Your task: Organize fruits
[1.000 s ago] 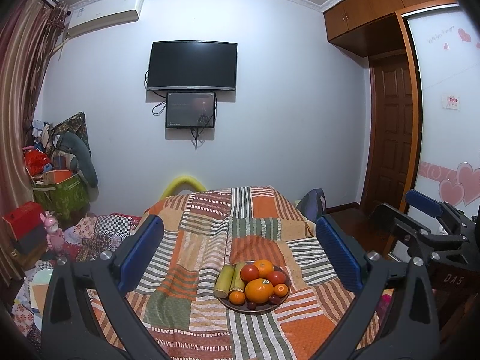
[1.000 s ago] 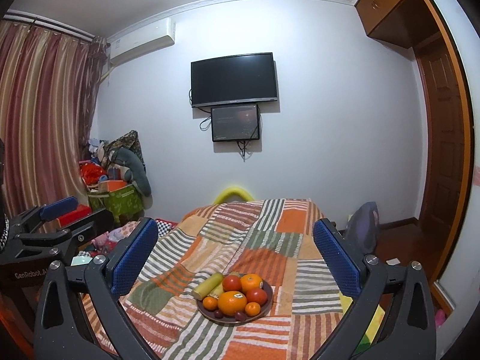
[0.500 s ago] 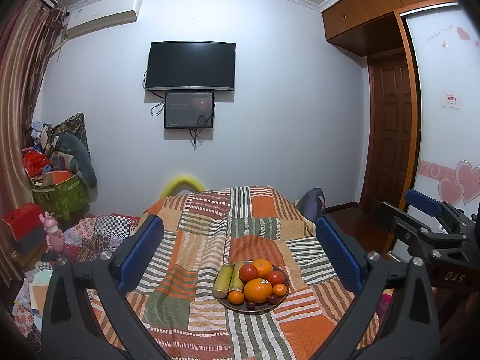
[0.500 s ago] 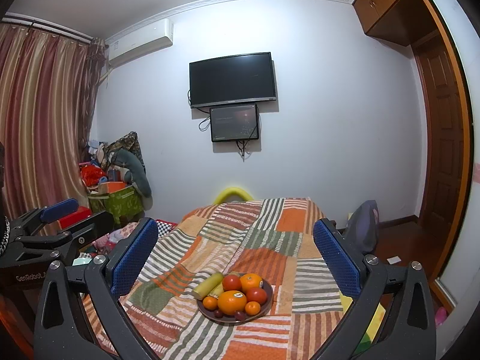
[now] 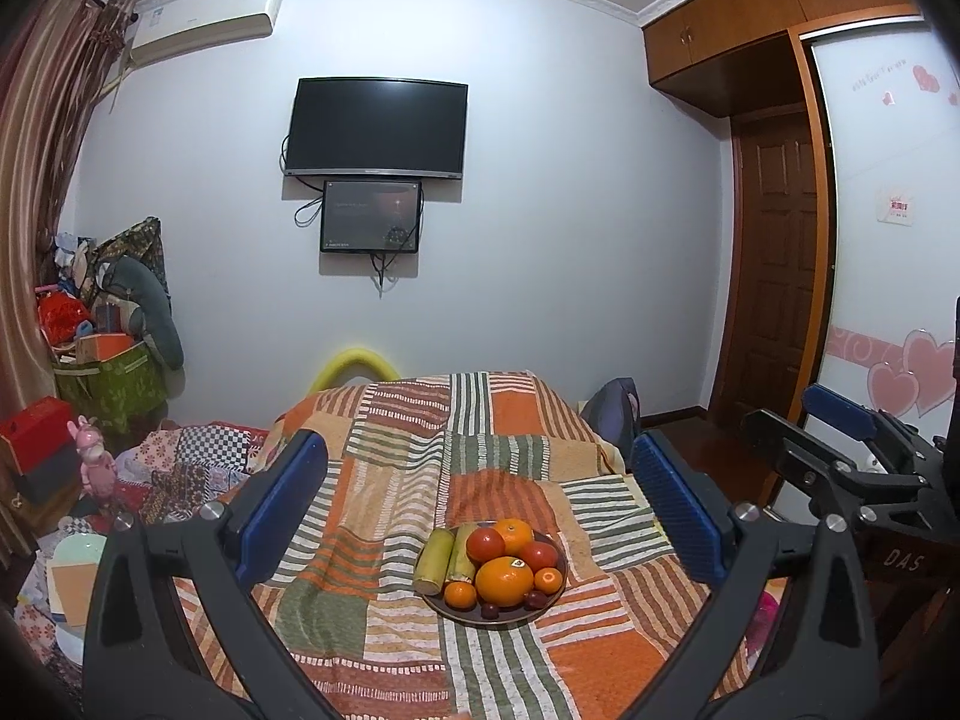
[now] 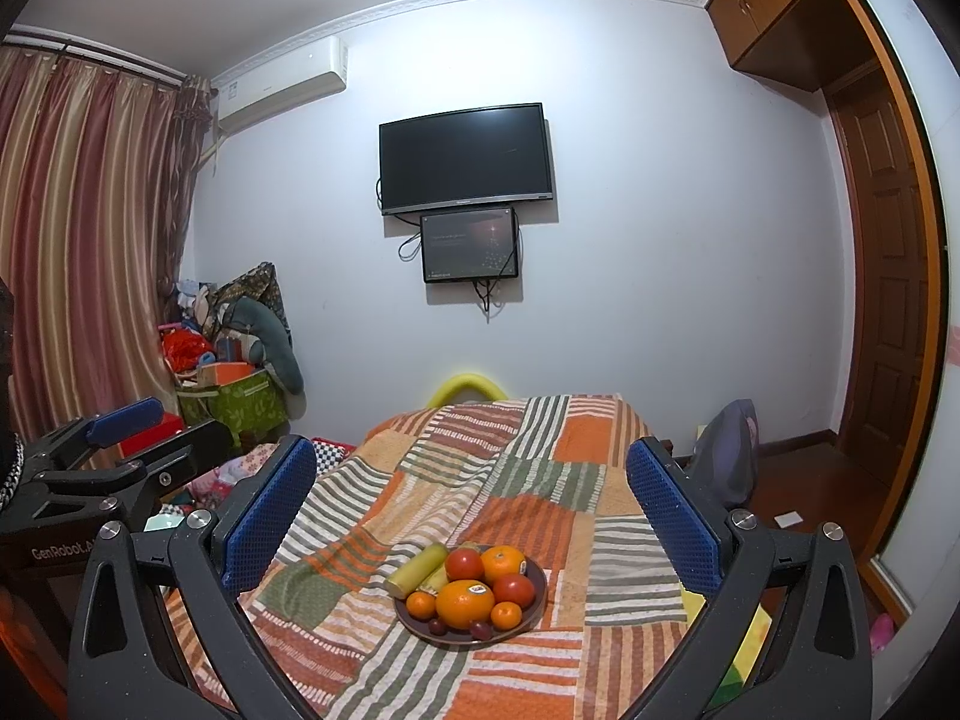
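Note:
A dark round plate (image 5: 510, 617) sits on a striped patchwork cloth (image 5: 420, 462). It holds a large orange (image 5: 504, 581), smaller oranges, red tomatoes (image 5: 485, 545), two green-yellow stalks (image 5: 433, 561) and small dark fruits. It also shows in the right wrist view (image 6: 420, 630). My left gripper (image 5: 480, 510) is open and empty, held above and short of the plate. My right gripper (image 6: 471, 510) is open and empty, likewise short of the plate. Each gripper shows at the edge of the other's view: the right one (image 5: 840, 444), the left one (image 6: 120, 438).
A TV (image 5: 375, 127) and a smaller screen hang on the far wall. Piled bags and a green box (image 5: 111, 381) stand at the left by a curtain. A wooden door (image 5: 774, 264) and a wardrobe are at the right. A backpack (image 6: 729, 450) sits by the cloth's right edge.
Both grippers have held nearly still, with only a slight drift of the view. The fruits have not moved.

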Available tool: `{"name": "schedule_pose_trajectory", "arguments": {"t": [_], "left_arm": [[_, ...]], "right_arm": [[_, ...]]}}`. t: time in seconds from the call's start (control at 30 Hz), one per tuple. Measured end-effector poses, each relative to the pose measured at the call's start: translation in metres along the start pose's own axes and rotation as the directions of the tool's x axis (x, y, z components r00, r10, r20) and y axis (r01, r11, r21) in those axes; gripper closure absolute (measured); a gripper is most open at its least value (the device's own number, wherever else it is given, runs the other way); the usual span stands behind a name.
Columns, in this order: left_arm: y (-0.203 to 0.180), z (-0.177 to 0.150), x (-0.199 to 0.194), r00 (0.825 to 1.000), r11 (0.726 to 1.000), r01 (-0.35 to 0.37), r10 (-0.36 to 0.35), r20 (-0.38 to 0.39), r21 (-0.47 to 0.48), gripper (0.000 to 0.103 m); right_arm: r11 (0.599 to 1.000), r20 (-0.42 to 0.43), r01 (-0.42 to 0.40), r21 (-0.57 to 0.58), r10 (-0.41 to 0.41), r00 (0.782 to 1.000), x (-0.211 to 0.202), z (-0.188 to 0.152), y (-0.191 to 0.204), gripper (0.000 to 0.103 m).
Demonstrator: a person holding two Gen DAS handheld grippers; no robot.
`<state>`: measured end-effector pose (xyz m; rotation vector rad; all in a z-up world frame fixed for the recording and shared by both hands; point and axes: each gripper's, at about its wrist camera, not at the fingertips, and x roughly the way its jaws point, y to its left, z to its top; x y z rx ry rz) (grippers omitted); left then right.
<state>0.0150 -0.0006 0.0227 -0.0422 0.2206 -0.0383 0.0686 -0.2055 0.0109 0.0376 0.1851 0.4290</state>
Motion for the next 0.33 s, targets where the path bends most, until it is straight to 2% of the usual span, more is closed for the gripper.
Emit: {"name": "schedule_pose_trajectory", "arguments": {"t": [0.33], "left_arm": [[0.0029,-0.0010,0.0031,1.000,1.000,0.017,-0.017,-0.015,-0.006,0.000]], "right_arm": [[1.000,-0.012,0.001,0.003,-0.001,1.000,0.0034,0.0011,-0.0020,0.000]]}}
